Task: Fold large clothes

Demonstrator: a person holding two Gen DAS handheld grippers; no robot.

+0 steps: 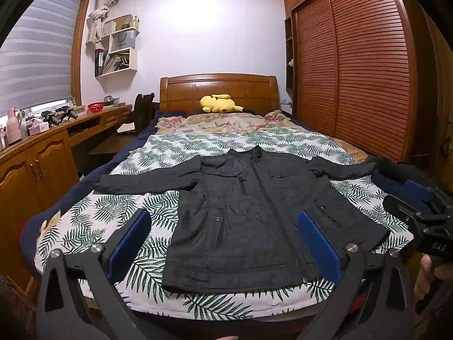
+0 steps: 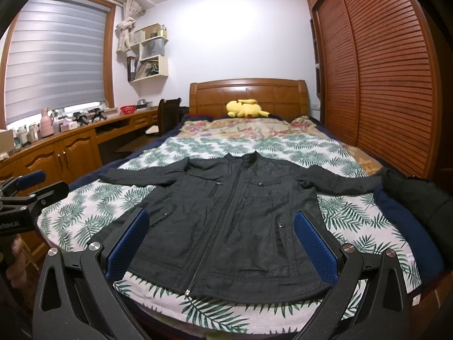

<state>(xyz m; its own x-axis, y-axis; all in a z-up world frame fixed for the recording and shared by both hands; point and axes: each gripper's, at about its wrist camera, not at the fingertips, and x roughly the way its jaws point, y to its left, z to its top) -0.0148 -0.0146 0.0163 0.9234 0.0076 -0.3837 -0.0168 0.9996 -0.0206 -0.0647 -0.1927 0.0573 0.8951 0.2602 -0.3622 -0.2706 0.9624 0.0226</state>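
A dark grey zipped jacket [image 1: 240, 221] lies flat, front up, on the bed with both sleeves spread out to the sides; it also shows in the right wrist view [image 2: 235, 218]. My left gripper [image 1: 223, 223] is open and empty, held above the jacket's hem near the foot of the bed. My right gripper [image 2: 220, 223] is open and empty too, above the hem. The right gripper shows at the right edge of the left wrist view [image 1: 419, 198], and the left gripper at the left edge of the right wrist view [image 2: 31, 184].
The bed carries a leaf-print sheet [image 1: 119, 215] and a floral blanket [image 1: 226, 121]. A yellow plush toy [image 1: 219, 104] lies by the wooden headboard. A pile of dark clothes [image 2: 410, 198] sits at the bed's right edge. A desk with cabinets [image 1: 42, 153] runs along the left; a slatted wardrobe [image 1: 354, 65] stands at right.
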